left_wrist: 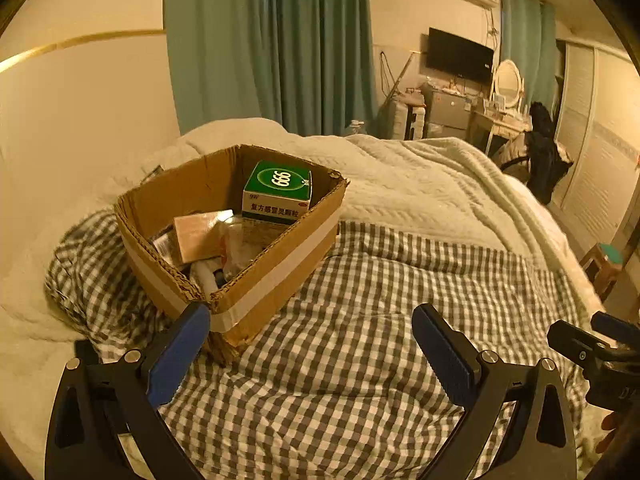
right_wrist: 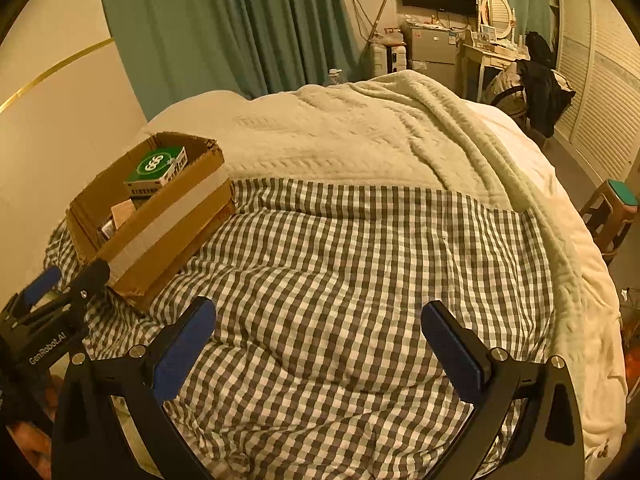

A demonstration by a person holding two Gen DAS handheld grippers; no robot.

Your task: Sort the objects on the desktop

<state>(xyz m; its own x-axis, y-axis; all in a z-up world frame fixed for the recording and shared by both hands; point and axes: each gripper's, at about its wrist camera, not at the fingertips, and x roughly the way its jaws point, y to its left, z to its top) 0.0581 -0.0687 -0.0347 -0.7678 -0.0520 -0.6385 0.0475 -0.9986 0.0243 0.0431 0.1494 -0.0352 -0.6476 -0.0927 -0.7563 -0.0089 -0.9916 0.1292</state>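
Cardboard box (left_wrist: 256, 276), white-taped, holding green carton (left_wrist: 278, 190)

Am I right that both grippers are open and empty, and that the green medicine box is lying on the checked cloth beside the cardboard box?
Not quite: the green medicine box sits inside the cardboard box, not on the checked cloth, as the left wrist view shows. The left gripper and right gripper are indeed open and empty.

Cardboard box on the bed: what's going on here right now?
A person holds two grippers above a checked cloth on the bed. Both the left gripper and right gripper have their jaws open and empty. The cardboard box already holds a green medicine box and other small items.
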